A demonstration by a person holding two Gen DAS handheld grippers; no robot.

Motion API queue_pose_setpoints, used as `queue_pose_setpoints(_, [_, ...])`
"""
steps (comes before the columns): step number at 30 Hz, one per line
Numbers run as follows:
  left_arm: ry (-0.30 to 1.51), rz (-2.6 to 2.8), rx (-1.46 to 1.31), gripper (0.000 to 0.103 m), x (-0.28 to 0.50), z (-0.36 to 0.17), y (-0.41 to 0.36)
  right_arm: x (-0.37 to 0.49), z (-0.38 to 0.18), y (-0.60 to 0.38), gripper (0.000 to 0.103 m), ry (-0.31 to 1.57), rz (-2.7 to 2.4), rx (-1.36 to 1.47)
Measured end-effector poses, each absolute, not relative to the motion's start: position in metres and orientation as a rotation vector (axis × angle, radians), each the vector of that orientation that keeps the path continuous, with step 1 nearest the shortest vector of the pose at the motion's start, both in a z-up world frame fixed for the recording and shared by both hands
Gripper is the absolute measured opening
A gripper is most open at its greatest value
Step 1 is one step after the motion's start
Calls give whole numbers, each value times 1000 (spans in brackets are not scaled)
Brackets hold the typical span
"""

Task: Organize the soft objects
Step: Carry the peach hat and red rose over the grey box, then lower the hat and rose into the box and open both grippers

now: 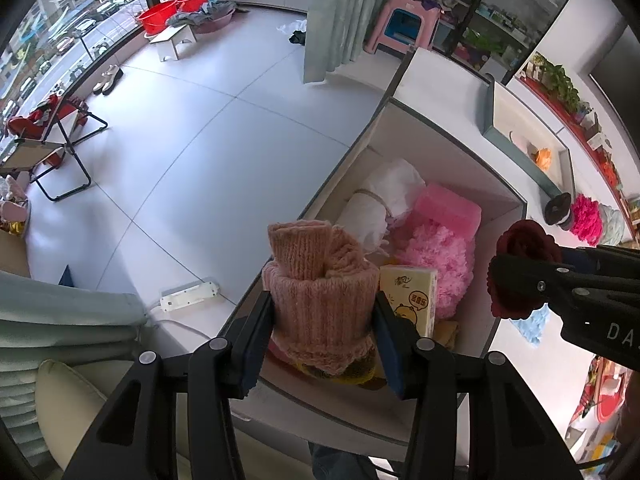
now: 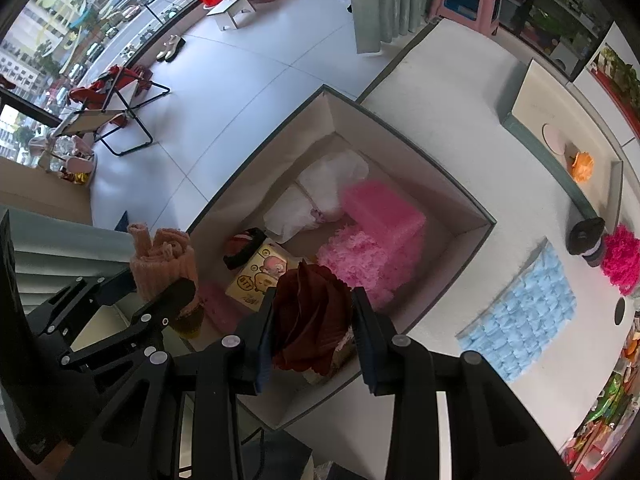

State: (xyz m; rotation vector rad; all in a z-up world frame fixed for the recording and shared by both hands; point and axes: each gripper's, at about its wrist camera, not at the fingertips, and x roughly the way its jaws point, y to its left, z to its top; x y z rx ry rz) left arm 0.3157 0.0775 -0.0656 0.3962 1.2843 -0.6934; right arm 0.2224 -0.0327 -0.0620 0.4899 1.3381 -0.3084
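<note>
My left gripper (image 1: 322, 306) is shut on a rolled peach knitted piece (image 1: 316, 280), held over the near corner of the open cardboard box (image 1: 508, 208). My right gripper (image 2: 312, 320) is shut on a dark red folded cloth (image 2: 310, 312), also above the box's near side. In the box lie a white wrapped bundle (image 2: 316, 196), a pink foam block (image 2: 380, 216), a fluffy pink ball (image 2: 352, 264), a yellow tissue pack (image 2: 260, 274) and a red and black item (image 2: 242, 246). From the left wrist view the right gripper (image 1: 520, 276) shows at the right with the red cloth.
On the white table right of the box lie a light blue padded cloth (image 2: 524, 316), a magenta pom-pom (image 2: 622, 266), a dark cap (image 2: 586, 236) and a grey tray (image 2: 560, 152) with an orange item. A power strip (image 1: 188, 294) lies on the floor at the left.
</note>
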Motion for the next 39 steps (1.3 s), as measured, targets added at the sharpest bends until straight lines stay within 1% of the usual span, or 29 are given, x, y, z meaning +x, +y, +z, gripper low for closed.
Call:
queue_pose_setpoints(30, [1309,-726,421,50,308,-82,65,225,-86,-38,39,1395,-326,484])
queue_pose_setpoints(32, [1287,-752,413,63,305,-78,64,226,-89,-39,40,1402,-323,485])
queue_pose_setpoints(33, [1271,-759,412,83,303,-75,63,225,-90,-40,43,1404,-322,489])
queue_pose_setpoints(34, [1259,-760,410,97,302,-73,63,225,-91,-40,51,1403,-322,495])
queue_pose_setpoints(35, [1239,-748,418,99,301,-70,64,224,-91,-41,61,1402,-322,501])
queue_pose_setpoints(36, [1230,-744,420,102,301,-68,64,223,-90,-43,66,1396,-327,512])
queue_pose_setpoints(37, [1225,-746,413,102,301,-66,64,222,-89,-45,78,1393,-331,520])
queue_pose_setpoints(38, [1228,-752,404,102,302,-65,64,221,-88,-47,83,1390,-335,523])
queue_pose_setpoints(39, [1233,-760,388,102,302,-63,64,221,-87,-48,83,1390,-336,522])
